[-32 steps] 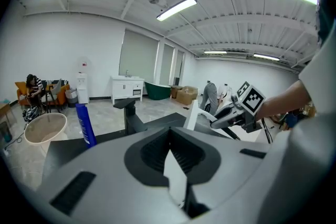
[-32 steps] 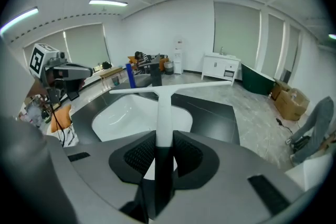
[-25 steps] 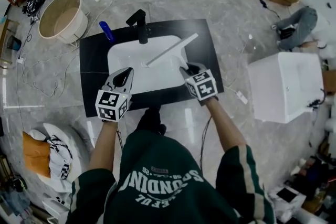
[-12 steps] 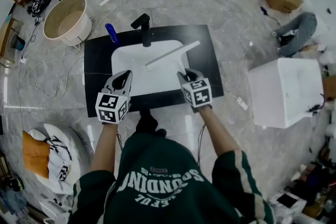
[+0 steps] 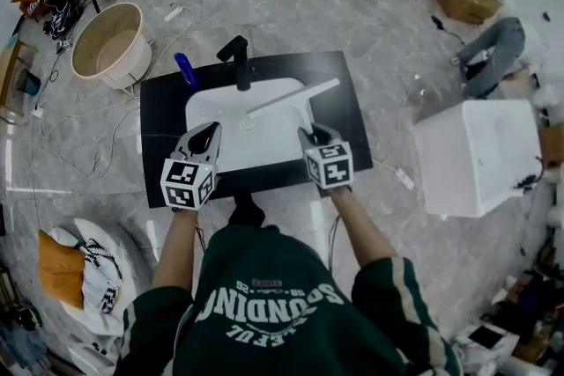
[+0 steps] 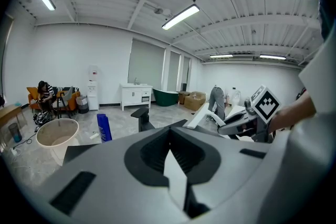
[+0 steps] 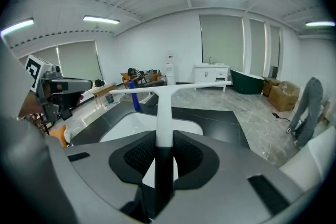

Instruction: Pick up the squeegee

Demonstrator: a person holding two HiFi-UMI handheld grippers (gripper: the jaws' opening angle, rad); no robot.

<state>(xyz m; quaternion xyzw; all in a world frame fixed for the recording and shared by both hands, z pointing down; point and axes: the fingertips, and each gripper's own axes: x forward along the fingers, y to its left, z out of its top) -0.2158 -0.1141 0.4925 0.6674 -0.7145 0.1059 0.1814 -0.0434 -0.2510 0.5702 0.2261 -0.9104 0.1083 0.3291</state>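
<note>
As the right tool [image 7: 164, 146] holds it, the squeegee [image 7: 164, 113] juts ahead (blade-first).

Both arms forward — left gripper [image 5: 213, 128] jaws together, empty; right gripper [image 5: 306, 132] clamping squeegee [image 5: 291, 98] handle.

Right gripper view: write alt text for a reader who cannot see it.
The right gripper has its jaws clamped on the dark handle of a white squeegee, whose long blade spans crosswise just ahead. Below it lies a white sink basin set in a black countertop.
</note>
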